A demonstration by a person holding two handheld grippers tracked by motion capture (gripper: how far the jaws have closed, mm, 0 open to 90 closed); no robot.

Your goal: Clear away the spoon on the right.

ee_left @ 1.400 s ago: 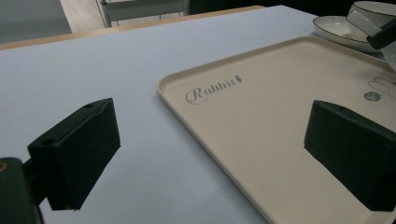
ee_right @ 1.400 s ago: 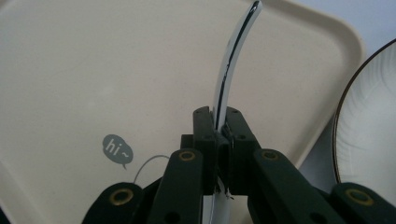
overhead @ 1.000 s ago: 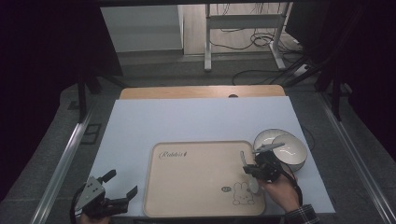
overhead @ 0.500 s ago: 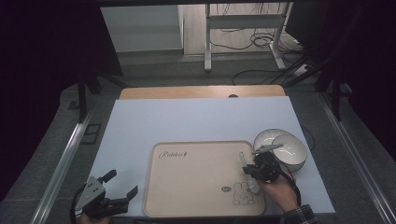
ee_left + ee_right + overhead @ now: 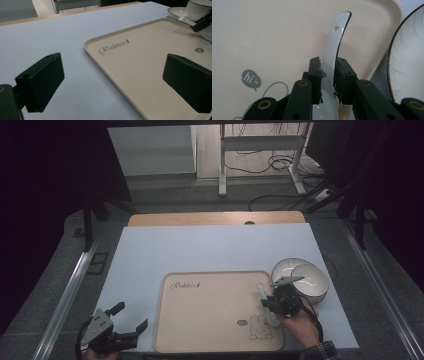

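In the right gripper view the spoon's [image 5: 333, 53] bowl end runs behind the right tool [image 5: 328, 80] and off the bottom edge; whether the pads press its handle or merely flank it cannot be told, though the jaws have just been opening with the handle between them. The bowl [image 5: 409, 62] is cut by the right edge there. In the high view the rabbit drawing [image 5: 260, 327] near the tray's [image 5: 200, 320] front right corner is too small to read. The person's hand [image 5: 300, 322] is cut by the bottom edge.
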